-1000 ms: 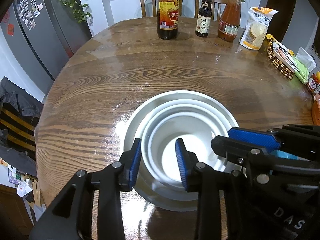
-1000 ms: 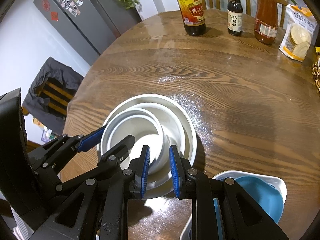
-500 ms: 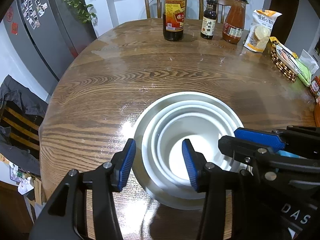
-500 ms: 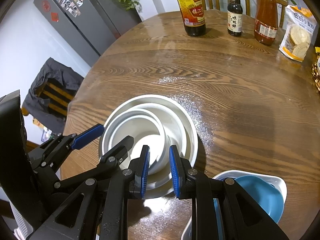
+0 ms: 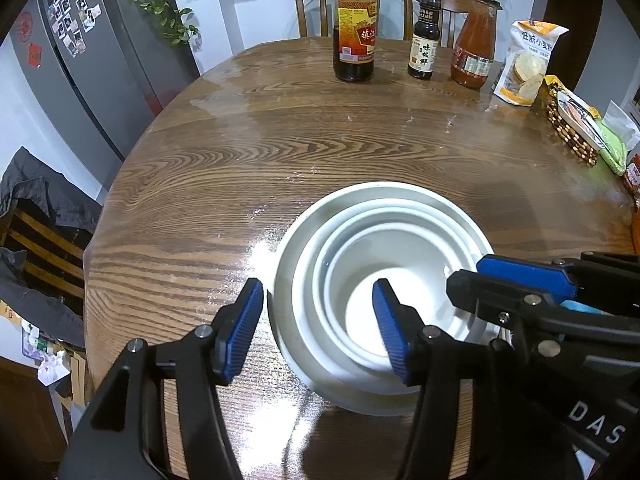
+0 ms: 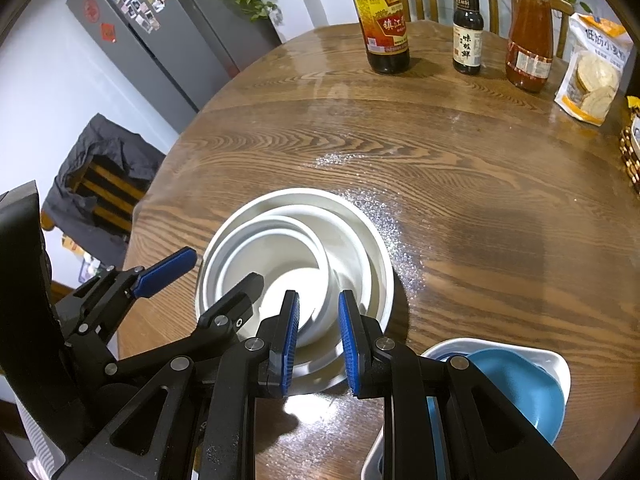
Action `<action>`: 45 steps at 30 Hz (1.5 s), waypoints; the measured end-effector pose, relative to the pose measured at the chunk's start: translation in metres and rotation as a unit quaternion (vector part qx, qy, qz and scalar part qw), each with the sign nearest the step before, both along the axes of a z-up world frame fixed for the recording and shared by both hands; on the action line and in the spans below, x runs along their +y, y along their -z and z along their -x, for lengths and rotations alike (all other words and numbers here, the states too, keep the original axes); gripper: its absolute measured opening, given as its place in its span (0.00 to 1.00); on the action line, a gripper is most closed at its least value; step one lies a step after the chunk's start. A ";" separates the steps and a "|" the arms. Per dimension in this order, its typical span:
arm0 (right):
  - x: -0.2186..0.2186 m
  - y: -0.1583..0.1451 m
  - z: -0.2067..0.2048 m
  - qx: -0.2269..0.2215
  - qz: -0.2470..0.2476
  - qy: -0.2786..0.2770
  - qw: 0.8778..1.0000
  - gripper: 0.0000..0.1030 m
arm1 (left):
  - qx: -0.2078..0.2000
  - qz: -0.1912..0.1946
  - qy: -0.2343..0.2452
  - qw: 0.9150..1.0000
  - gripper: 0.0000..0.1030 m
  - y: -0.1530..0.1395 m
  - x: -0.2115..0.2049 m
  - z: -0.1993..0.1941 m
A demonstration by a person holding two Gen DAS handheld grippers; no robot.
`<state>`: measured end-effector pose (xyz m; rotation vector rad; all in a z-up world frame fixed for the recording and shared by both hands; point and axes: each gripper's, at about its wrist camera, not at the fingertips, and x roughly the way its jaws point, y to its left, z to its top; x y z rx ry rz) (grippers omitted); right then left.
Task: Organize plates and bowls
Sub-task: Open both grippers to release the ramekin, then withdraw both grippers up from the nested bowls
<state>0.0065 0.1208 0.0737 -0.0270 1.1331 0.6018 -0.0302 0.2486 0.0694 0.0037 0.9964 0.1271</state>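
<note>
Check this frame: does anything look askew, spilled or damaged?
Slightly. The small bowl sits off-centre in the white stack, crowded toward one side. Pale specks lie scattered on the table beside the stack; what they are is unclear. No damage shows.

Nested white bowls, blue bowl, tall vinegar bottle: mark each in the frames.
nested white bowls (image 5: 404, 292), left wrist view, inside of the innermost bowl.
blue bowl (image 6: 516, 384), right wrist view, its inner surface, beside the right claw's arm.
tall vinegar bottle (image 5: 355, 36), left wrist view, on its label.
</note>
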 end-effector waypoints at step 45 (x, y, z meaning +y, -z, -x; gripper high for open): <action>-0.011 -0.021 0.013 -0.027 -0.020 0.013 0.999 0.54 | -0.031 -0.002 -0.017 0.999 0.93 -0.017 -0.002 0.013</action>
